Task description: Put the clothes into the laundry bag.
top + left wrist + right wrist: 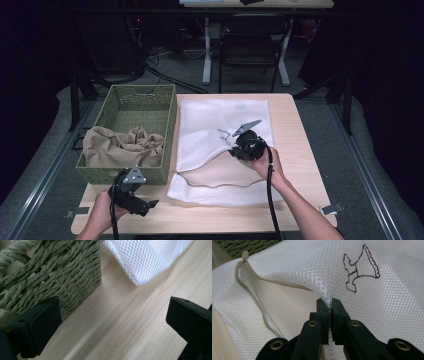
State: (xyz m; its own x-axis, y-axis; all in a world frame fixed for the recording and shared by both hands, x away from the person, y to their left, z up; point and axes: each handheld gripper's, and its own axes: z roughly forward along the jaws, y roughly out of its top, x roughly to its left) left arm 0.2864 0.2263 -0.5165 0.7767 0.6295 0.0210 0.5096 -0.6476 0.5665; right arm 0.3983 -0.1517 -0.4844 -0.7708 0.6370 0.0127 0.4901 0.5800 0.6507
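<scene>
At the left of the wooden table point(300, 145) stands the green woven rectangular basket point(145, 102), with the crumpled beige cloth point(122, 146) heaped in its near half and spilling over the near-left rim; just in front of the basket's near wall the left gripper point(150, 204) hovers low over bare wood, its jaws spread wide with nothing between them; in the left gripper view the basket's corner point(62, 280) sits just beyond its left jaw, and a corner of the white mesh zip-up laundry bag point(142, 262) lies ahead.

The bag point(220, 165) lies flat just right of the basket, its long axis running away from the person, its beige zipper point(215, 183) curving open across the near end; the right gripper point(234, 142) has its jaws closed tight on a fold of the upper mesh layer point(322, 285) and lifts it into a ridge, so the mouth gapes toward the basket side.

The cloth lies up and to the left of the left gripper's jaws, over the basket wall, and the left hand is much the nearer to it; judging from this, the left gripper would rise over the rim, take the cloth, and carry it rightward into the held-open mouth.
</scene>
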